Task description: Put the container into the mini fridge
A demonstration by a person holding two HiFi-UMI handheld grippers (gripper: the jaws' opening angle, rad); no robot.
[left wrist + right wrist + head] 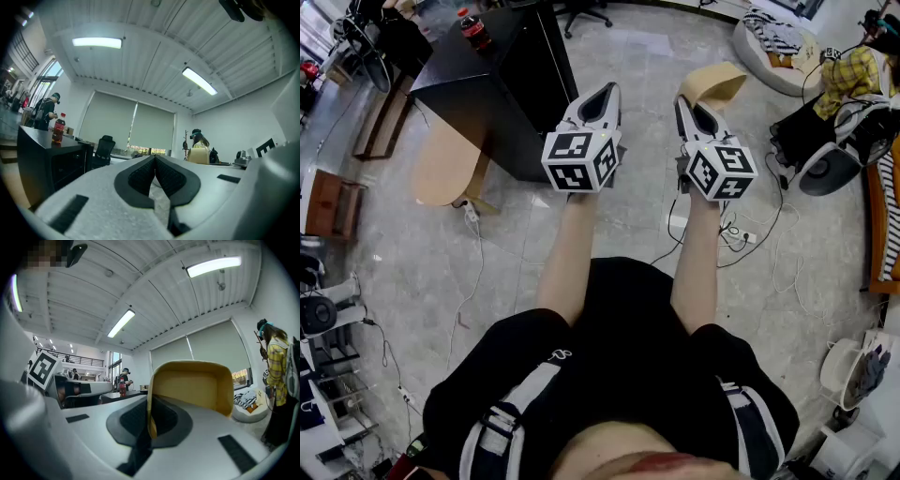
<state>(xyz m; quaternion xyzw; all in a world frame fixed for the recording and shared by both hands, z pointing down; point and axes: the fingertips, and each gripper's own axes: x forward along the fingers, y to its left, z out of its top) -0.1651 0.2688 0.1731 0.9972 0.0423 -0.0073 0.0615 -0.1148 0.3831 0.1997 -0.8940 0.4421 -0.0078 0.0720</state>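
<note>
Far left, on the floor: a black box-shaped cabinet, most likely the mini fridge, stands on the grey stone-tiled floor. A red-capped dark cola bottle stands upright on its top. Whether its door is open cannot be made out.
Left claw: held out in front of the person, to the right of the cabinet. Its jaws are pressed together with nothing between them.
Right claw: just beside the left one, clenched on one thin side wall of a tan, open-topped container, seemingly plastic.
Container position: in the air beyond the right claw's tips, its hollow facing back toward the claw, apart from the cabinet.
Handling: it looks light, thin-walled and slightly flexible. Pinched by a single wall it could swing or slip, so a firm, deep hold on the rim seems wise, without crushing it.
Task progress: container in hand, not yet in the fridge.
</note>
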